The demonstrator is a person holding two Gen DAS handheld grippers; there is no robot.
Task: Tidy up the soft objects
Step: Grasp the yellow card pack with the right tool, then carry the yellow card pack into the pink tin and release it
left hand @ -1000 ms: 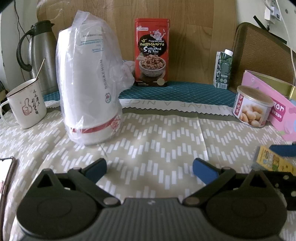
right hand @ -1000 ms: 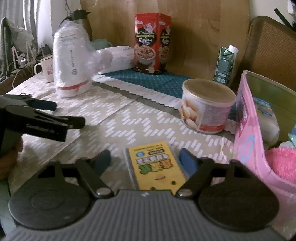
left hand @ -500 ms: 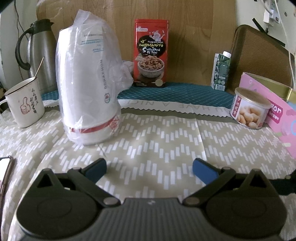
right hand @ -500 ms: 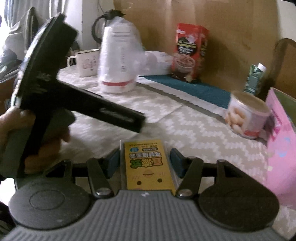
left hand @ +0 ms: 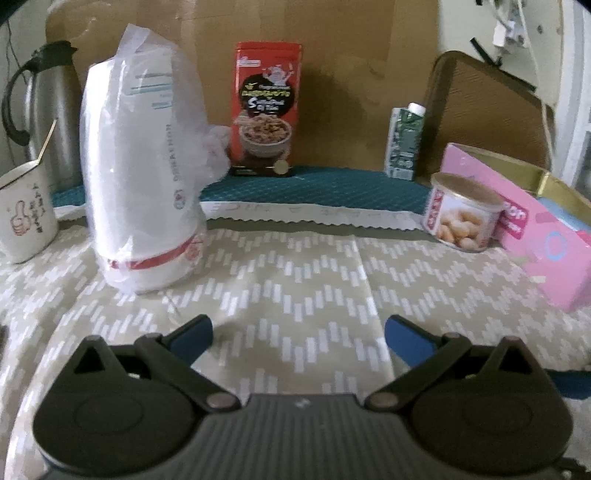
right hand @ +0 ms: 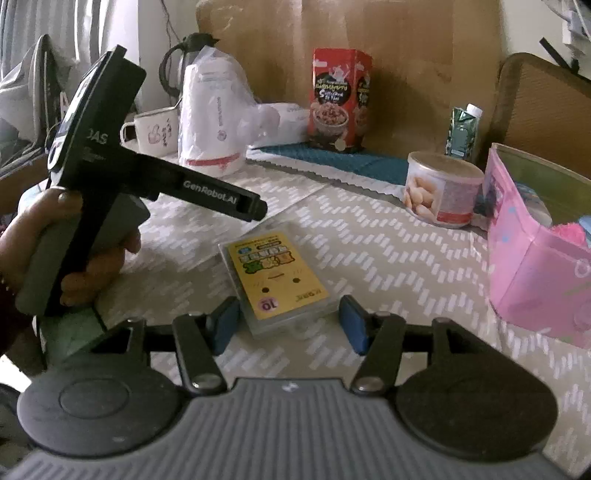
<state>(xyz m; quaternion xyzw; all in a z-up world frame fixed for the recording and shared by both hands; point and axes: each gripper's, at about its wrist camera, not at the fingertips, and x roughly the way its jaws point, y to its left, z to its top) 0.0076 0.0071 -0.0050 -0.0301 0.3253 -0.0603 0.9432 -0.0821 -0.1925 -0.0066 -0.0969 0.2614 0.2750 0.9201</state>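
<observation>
Presently, right gripper [right hand: 288,321] w/ jaws part-open straddles the flat yellow plastic-wrapped tissue pack [right hand: 277,277] on the near tablecloth, pads not yet pressing. Left gripper [left hand: 299,336] gapes wide, empty. Pink storage box [right hand: 532,266], far right, already holds soft items; pack remains.

The tablecloth [left hand: 303,295] is soft cloth with a fold line down it. A shiny see-through plastic bag [left hand: 144,162] wraps a smooth white thing. The jug [left hand: 55,110] behind it is shiny metal with a dark handle. The mug [left hand: 26,214] looks smooth and glossy. The red box [left hand: 266,110] is glossy card. The round tin [right hand: 441,188] has a paper label and a matt lid. The pink box [right hand: 532,273] is smooth card, with something pink and fluffy [right hand: 569,232] inside. The yellow pack [right hand: 277,277] is in clear shiny plastic. The wall board [left hand: 295,29] behind looks like rough brown cardboard. The gripper pads [right hand: 221,325] are matt blue.
</observation>
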